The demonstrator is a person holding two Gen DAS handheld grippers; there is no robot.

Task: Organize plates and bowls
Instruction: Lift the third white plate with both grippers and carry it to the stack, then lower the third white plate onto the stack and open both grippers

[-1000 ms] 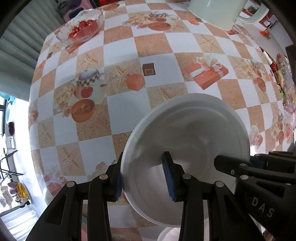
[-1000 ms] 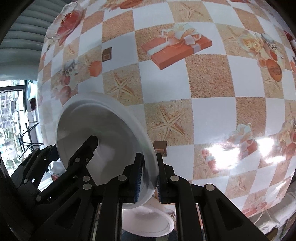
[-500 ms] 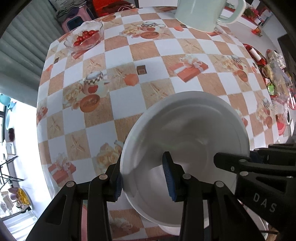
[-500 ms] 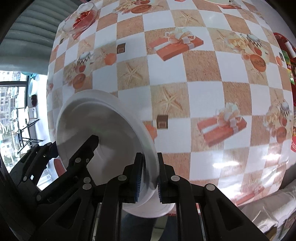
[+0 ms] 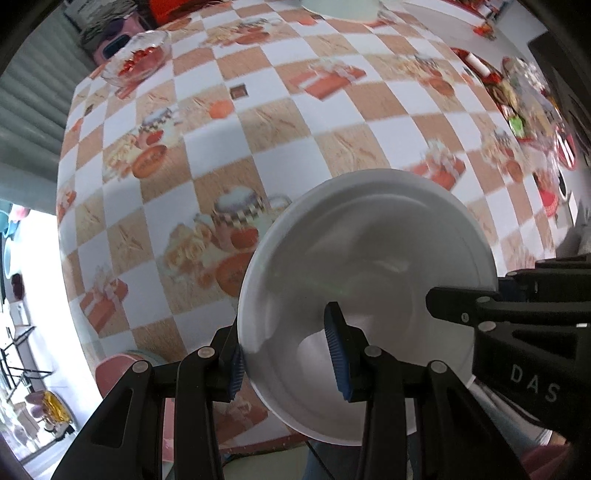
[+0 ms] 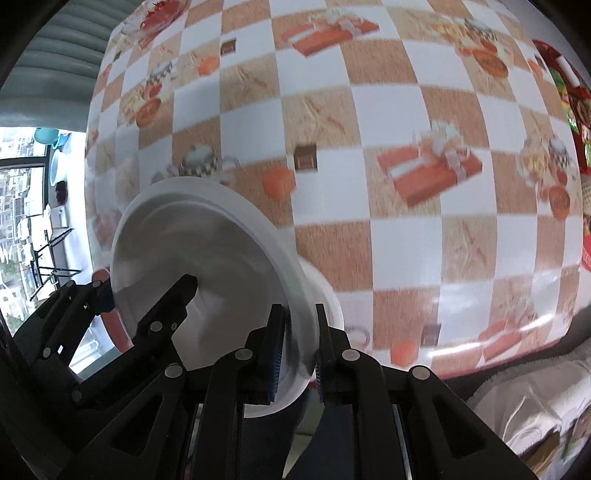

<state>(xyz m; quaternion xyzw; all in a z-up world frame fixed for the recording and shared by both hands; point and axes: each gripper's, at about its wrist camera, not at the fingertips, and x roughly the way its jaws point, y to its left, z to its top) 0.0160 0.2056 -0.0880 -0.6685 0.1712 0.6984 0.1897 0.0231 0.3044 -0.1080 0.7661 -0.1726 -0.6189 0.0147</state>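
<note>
Both grippers hold one white bowl (image 5: pixel 369 280) in the air above the near edge of the table. My left gripper (image 5: pixel 286 360) is shut on its left rim, one blue pad inside and one outside. My right gripper (image 6: pixel 297 354) is shut on its right rim; the bowl (image 6: pixel 207 266) shows tilted in the right wrist view. The right gripper also shows in the left wrist view (image 5: pixel 517 317). Another white dish (image 6: pixel 325 291) sits behind the bowl, partly hidden. A pink dish (image 5: pixel 118 369) lies at the lower left.
The table (image 5: pixel 280 147) has a checkered orange and white cloth. A glass bowl of red fruit (image 5: pixel 136 62) stands at the far left. A pale green vessel (image 5: pixel 340 5) is at the far edge. Packets and clutter (image 5: pixel 528 99) lie at the right.
Both grippers have lifted the white bowl and pulled it back toward the table's near edge. The table now looks farther away, and its front edge has come into view.
</note>
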